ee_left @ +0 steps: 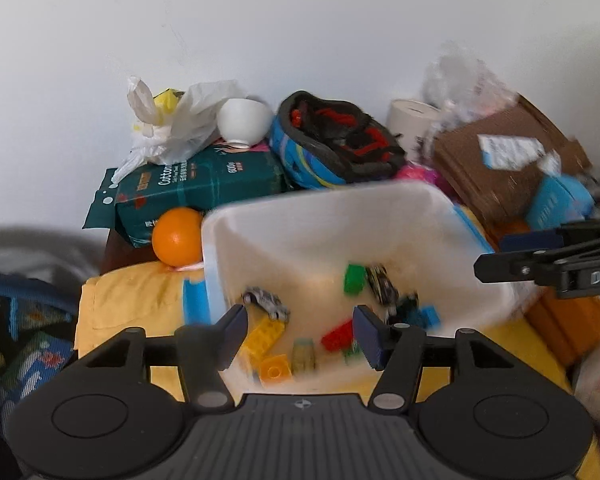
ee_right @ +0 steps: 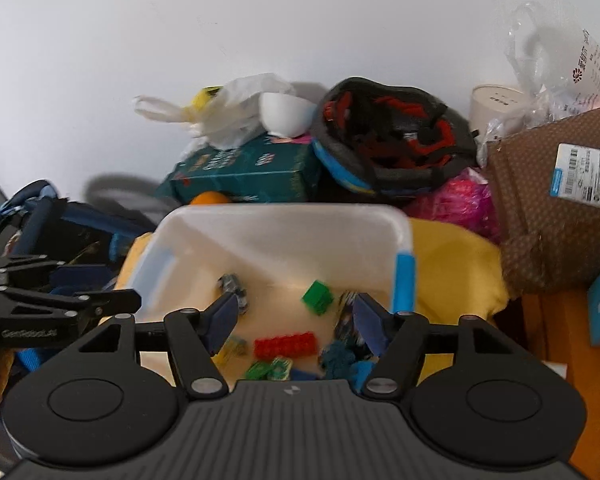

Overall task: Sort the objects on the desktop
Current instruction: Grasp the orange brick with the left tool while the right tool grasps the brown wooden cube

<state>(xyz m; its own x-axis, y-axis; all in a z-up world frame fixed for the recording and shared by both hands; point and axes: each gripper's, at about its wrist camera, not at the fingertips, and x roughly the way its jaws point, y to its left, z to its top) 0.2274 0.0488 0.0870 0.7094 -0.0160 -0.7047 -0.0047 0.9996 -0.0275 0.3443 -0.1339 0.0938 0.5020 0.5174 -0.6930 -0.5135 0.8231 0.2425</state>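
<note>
Both tools, left (ee_left: 300,330) and right (ee_right: 296,320), gape empty over bin (ee_left: 324,216); green pack (ee_left: 204,184) reads "Cotton"

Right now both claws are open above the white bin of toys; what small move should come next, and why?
Probably draw both claws back from the white bin. The left claw and right claw are open and empty, and the bricks and toy cars already lie inside.
</note>
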